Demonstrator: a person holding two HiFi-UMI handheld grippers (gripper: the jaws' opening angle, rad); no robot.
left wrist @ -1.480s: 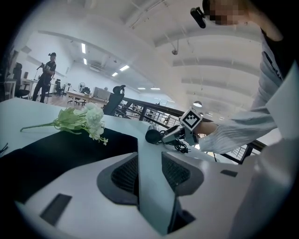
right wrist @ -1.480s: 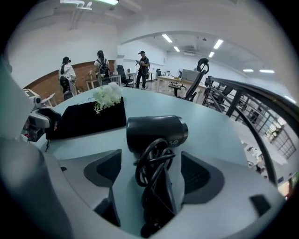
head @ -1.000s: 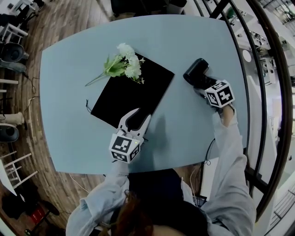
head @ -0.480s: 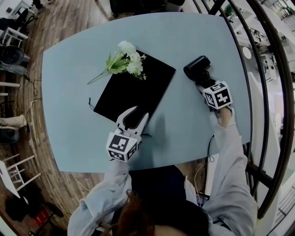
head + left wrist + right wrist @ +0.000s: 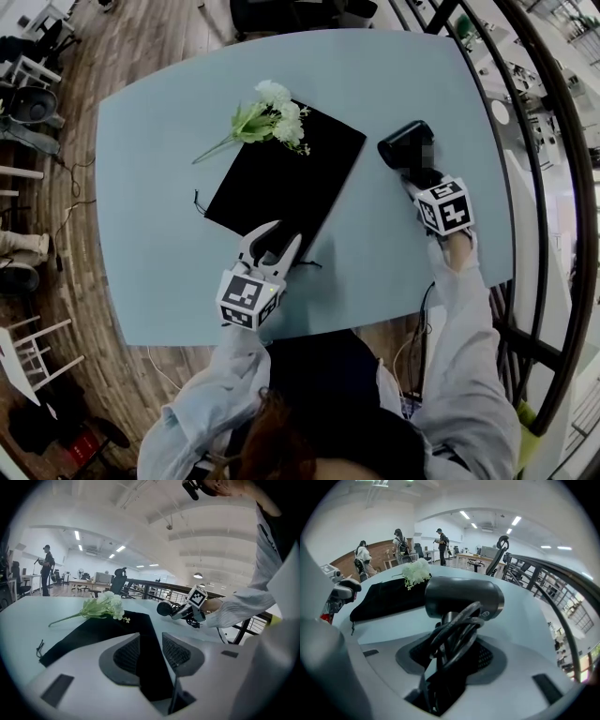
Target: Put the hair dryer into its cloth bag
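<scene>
The black cloth bag (image 5: 291, 178) lies flat in the middle of the pale blue table (image 5: 159, 234). My left gripper (image 5: 286, 232) is shut on the bag's near corner, and in the left gripper view black cloth (image 5: 93, 630) fills the gap between the pads (image 5: 126, 656). The black hair dryer (image 5: 403, 145) is at the table's right, its barrel pointing left in the right gripper view (image 5: 464, 597). My right gripper (image 5: 414, 178) is shut on the dryer's handle, which has its cord wound around it (image 5: 454, 630). The dryer's lower handle is hidden between the jaws.
A bunch of white artificial flowers (image 5: 272, 117) rests on the bag's far corner. A dark railing (image 5: 539, 206) runs close along the table's right side. A cable (image 5: 427, 305) hangs over the near edge. Several people stand far off in the room (image 5: 401, 543).
My right gripper has closed on the dryer's handle and raised it slightly. My left gripper has shifted a little toward the near edge with the bag's corner still in it.
</scene>
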